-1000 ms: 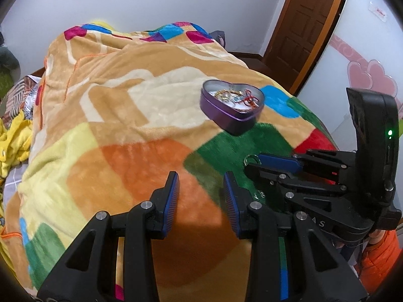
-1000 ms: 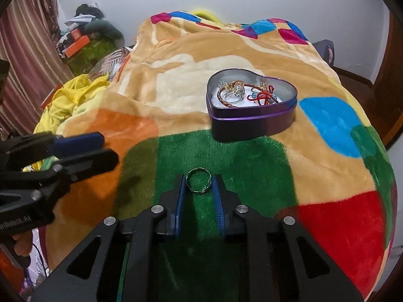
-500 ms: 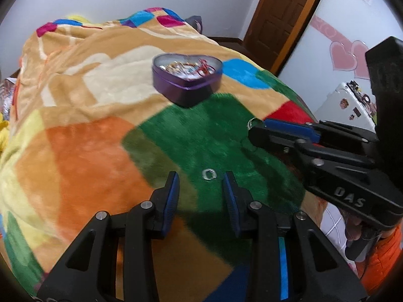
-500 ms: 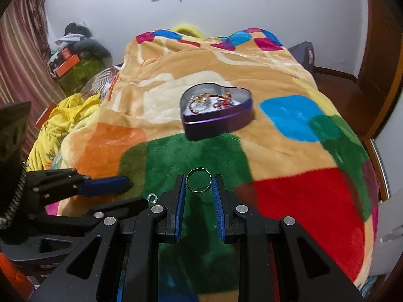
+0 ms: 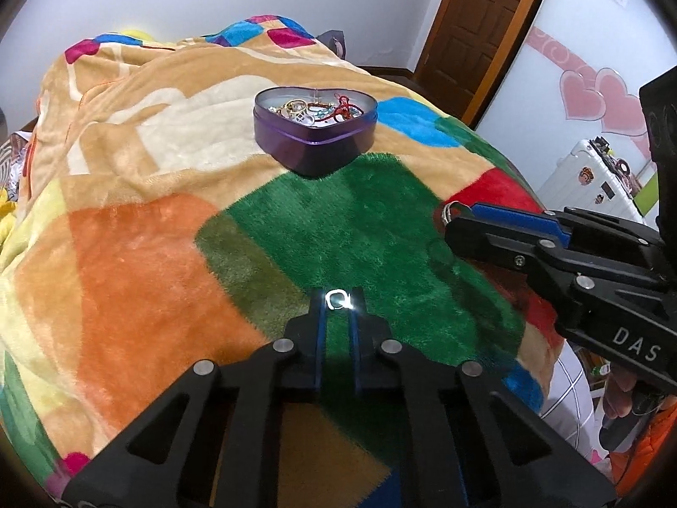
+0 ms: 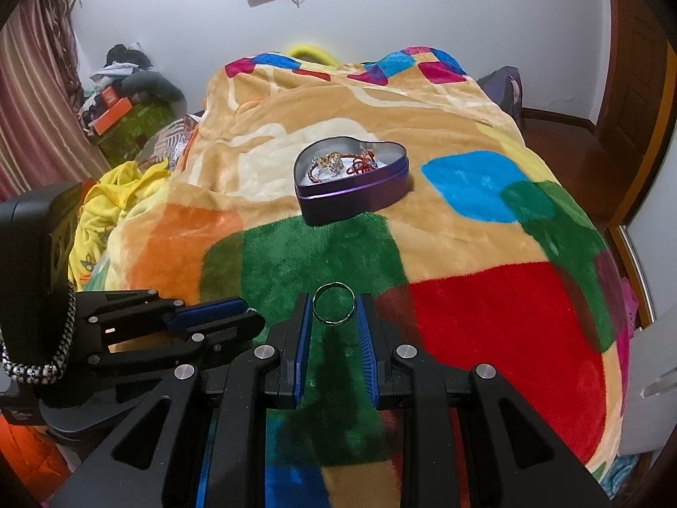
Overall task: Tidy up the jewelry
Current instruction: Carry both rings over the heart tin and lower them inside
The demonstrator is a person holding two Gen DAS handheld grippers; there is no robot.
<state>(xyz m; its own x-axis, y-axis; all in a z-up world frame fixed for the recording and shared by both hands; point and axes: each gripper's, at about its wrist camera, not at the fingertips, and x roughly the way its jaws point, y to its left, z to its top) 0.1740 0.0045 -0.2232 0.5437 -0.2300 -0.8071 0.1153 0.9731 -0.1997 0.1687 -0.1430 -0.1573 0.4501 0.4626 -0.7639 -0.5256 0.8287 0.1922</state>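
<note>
The left gripper (image 5: 337, 301) has just been closing, and its blue-lined jaws now pinch a small silver ring (image 5: 337, 299) at the fingertips, low over the green patch of the patchwork fleece blanket (image 5: 139, 228). The ring glints brightly between the pads, and whether it has lifted clear of the pile cannot be told.

The right gripper (image 6: 334, 305) is clamped on a larger plain metal ring (image 6: 334, 303), held upright between its fingertips so the hoop faces the camera, above the same green patch. In the left wrist view this gripper reaches in from the right of the left gripper, with its ring just showing at the tip; in the right wrist view the left gripper lies low to the left, its tip close beside the right gripper's left finger.

Straight ahead of both grippers, well beyond the fingertips, a purple heart-shaped tin (image 6: 352, 194) sits open on the blanket where green meets tan. Inside it lies a tangle of jewelry (image 6: 338, 164): gold pieces, a red cord, something pale and sparkling. The tin stands apart from both held rings
</note>
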